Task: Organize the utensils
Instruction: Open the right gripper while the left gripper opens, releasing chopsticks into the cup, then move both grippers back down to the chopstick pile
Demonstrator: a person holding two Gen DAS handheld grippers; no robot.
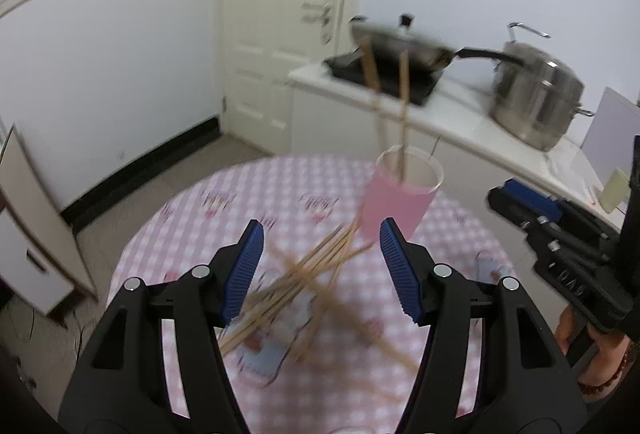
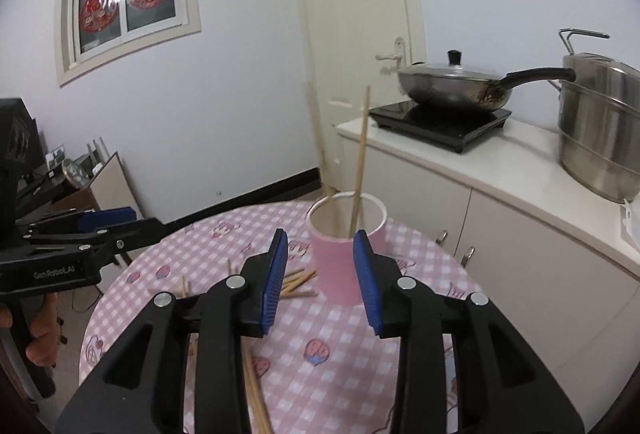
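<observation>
Two chopsticks (image 2: 360,162) stand upright in one pink cup (image 2: 346,250) on the round desk (image 2: 340,354), which wears a pink checked cloth. Roughly ten more chopsticks (image 1: 304,286) lie loose in a crossed heap on the cloth just beside the cup; blur hides the exact count. Both the left hand-held gripper (image 1: 320,270) and the right hand-held gripper (image 2: 320,282) hover with fingers spread apart, gripping nothing.

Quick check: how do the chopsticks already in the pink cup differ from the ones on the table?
Chopsticks in the cup: two, standing near upright, leaning on the rim of the pink cup. Chopsticks on the table: many more, lying flat in a crossed, scattered pile on the checked cloth, beside the cup. Both sets look like the same plain light wood.
</observation>
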